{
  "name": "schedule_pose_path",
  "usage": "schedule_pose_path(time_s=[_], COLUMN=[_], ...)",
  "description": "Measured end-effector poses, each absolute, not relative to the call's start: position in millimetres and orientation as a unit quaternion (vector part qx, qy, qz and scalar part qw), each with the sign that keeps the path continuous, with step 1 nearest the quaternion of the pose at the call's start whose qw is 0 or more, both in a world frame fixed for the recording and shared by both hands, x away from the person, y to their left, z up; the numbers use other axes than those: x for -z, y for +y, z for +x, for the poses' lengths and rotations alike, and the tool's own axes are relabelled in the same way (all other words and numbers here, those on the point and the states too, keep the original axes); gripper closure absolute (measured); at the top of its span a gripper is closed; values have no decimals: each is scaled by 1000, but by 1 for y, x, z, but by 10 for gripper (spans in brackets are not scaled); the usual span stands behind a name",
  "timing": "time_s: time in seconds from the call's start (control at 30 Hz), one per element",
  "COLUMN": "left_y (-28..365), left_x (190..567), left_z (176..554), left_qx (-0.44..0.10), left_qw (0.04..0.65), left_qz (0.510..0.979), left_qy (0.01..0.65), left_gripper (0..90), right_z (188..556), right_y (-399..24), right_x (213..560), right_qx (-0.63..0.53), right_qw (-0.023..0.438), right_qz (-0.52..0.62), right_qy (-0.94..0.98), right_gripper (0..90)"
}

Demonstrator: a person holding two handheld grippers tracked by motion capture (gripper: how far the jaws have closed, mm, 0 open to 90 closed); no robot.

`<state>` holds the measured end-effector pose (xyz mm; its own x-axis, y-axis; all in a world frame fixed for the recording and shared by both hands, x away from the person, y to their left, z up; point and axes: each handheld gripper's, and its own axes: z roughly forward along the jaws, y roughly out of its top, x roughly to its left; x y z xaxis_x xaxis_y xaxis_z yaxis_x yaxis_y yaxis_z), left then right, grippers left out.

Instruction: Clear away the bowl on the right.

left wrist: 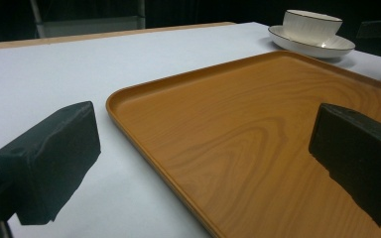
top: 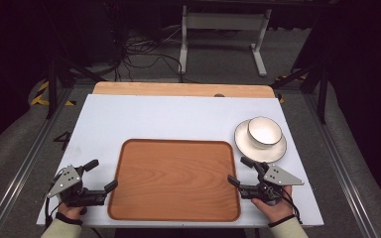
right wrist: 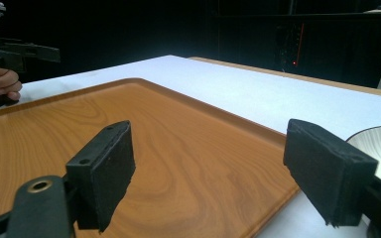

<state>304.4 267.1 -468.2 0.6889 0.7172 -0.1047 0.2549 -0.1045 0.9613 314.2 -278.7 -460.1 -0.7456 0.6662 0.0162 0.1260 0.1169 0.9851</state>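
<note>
At the lower left of the high view, the left claw point(top: 100, 174) sat over the white counter point(top: 178, 119), held by a hand point(top: 69, 210) coming up from the bottom edge. Its two black jaws stood wide apart with nothing between them, one over the bare counter and the other at the left rim of the tray. In the left gripper view the same claw point(left wrist: 203, 163) showed its jaws spread to either side of the frame, the left one above the white surface and the right one above the wood of the tray.

The wooden tray point(top: 129, 148) filled the lower middle of the high view, a rounded rectangle lying flat on the counter with nothing on it. Its rim point(left wrist: 129, 124) ran diagonally through the left gripper view, and its grain crossed the lower left of the right gripper view.

At the lower right of the high view, the right claw point(top: 240, 171) was likewise spread open and empty, at the tray's right edge, with a hand point(top: 275, 208) behind it. In the right gripper view this claw point(right wrist: 206, 171) straddled the tray's rim.

Just above it, at the right of the high view, a white bowl point(top: 265, 131) stood upright on a white plate point(top: 245, 144), beside the tray's upper right corner and off it. The pair also appeared at the upper right of the left gripper view.
</note>
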Motion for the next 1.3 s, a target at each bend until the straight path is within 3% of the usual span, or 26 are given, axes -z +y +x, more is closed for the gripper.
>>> schedule_pose_path(time_s=[0.83, 1.03, 1.3], left_y=[267, 267, 267], left_x=[468, 468, 468], left_z=[304, 304, 304], left_qx=[-200, -200, -200], left_qw=[577, 576, 576], left_qz=[716, 716, 715], left_qy=[339, 339, 340], left_gripper=[3, 3, 3], right_z=[316, 321, 320], right_y=[-279, -280, -279], right_x=[460, 458, 445], right_qx=[-603, -599, -605], right_qw=[216, 197, 199], right_qz=[275, 294, 293], right_qy=[716, 719, 713], right_gripper=[204, 252, 253])
